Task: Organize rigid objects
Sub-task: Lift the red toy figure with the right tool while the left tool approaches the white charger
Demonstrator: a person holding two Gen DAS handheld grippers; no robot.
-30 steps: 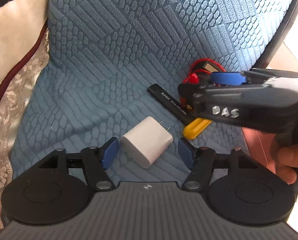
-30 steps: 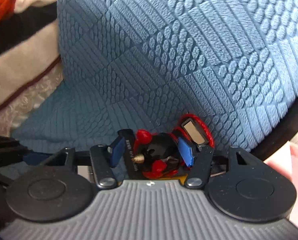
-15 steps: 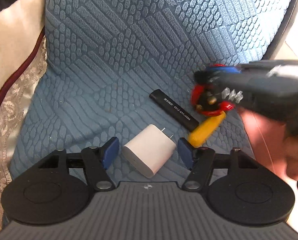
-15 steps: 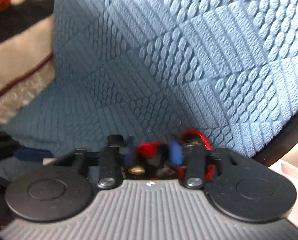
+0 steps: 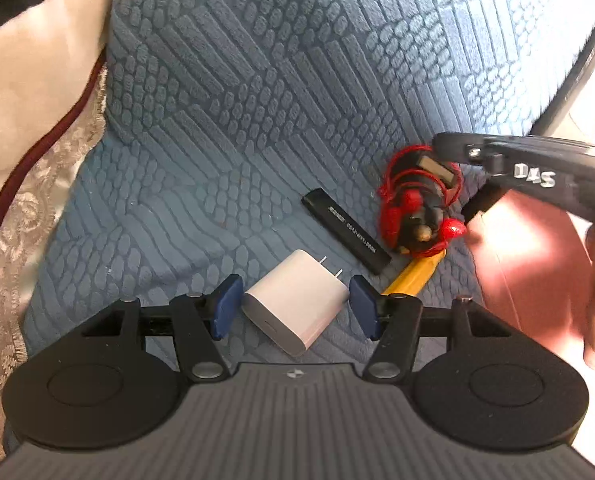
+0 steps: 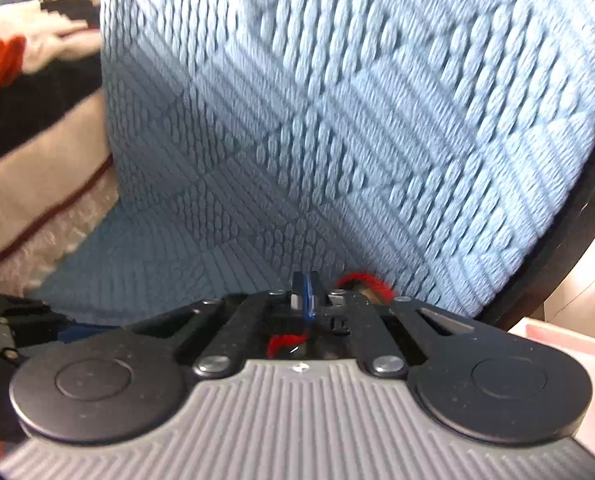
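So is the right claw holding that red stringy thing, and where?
Yes. The right gripper is shut on the red-corded charm, apparently by its red cord near the top. The left gripper is open around the white charger, holding nothing.

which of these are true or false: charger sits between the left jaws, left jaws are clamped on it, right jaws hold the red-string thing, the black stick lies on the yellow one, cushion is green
1. The white charger sits between the left gripper jaws. True.
2. The left jaws are clamped on it. False: they stand open, gaps on both sides.
3. The right gripper holds the red-string bundle. True: jaws closed on it.
4. The black stick lies on the yellow piece. False: they lie beside each other; contact is unclear.
5. The cushion is green. False: blue.
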